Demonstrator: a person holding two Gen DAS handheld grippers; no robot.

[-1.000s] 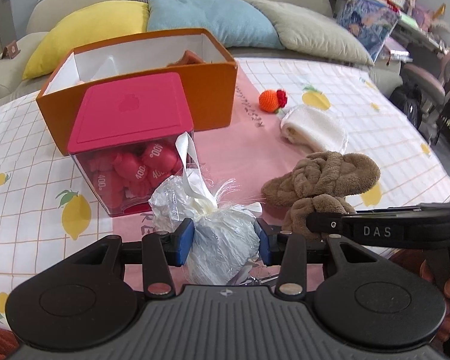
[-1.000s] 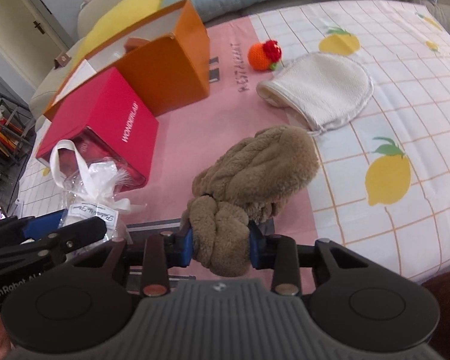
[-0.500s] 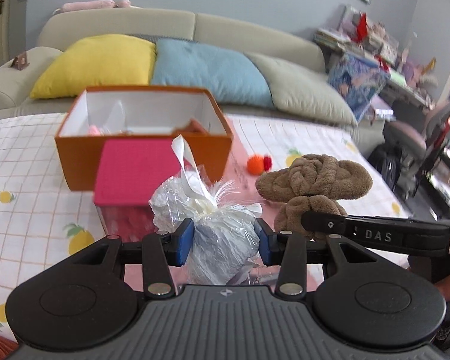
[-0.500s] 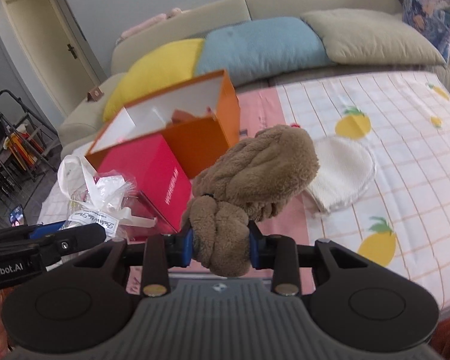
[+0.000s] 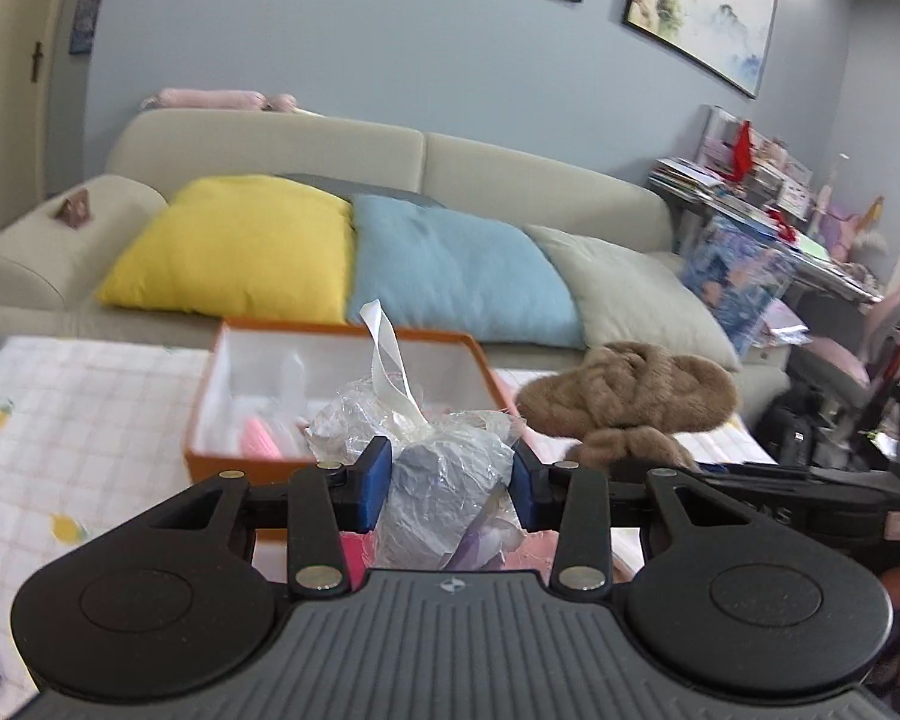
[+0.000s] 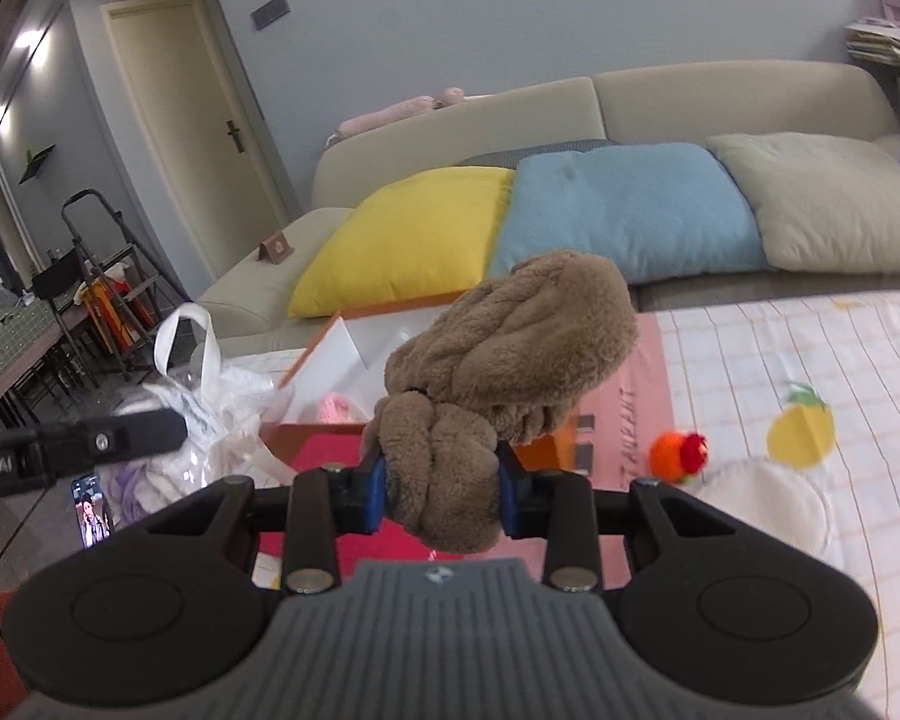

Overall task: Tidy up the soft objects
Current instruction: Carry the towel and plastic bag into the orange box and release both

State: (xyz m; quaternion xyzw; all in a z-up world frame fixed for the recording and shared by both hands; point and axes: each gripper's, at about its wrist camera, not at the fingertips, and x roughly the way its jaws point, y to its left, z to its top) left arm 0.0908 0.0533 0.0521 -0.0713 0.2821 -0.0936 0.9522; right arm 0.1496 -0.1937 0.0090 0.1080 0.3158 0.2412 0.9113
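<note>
My left gripper (image 5: 447, 489) is shut on a clear plastic bag (image 5: 444, 480) tied with a white ribbon, held in the air in front of the open orange box (image 5: 210, 396). My right gripper (image 6: 441, 498) is shut on a brown plush slipper (image 6: 510, 354), also lifted; it shows in the left wrist view (image 5: 630, 396) to the right of the bag. The bag shows in the right wrist view (image 6: 210, 414) at the left. The orange box (image 6: 324, 354) lies behind the slipper, with a pink item (image 6: 339, 408) inside.
A red-lidded container (image 6: 354, 462) sits in front of the box. An orange knitted toy (image 6: 678, 456) and a white cloth (image 6: 762, 498) lie on the lemon-print tablecloth (image 6: 810, 360) at the right. A sofa with yellow (image 5: 234, 246), blue and beige cushions stands behind.
Both grippers have risen well above the table with their loads, and the views have tilted up toward the sofa and wall. Both grips are unchanged.
</note>
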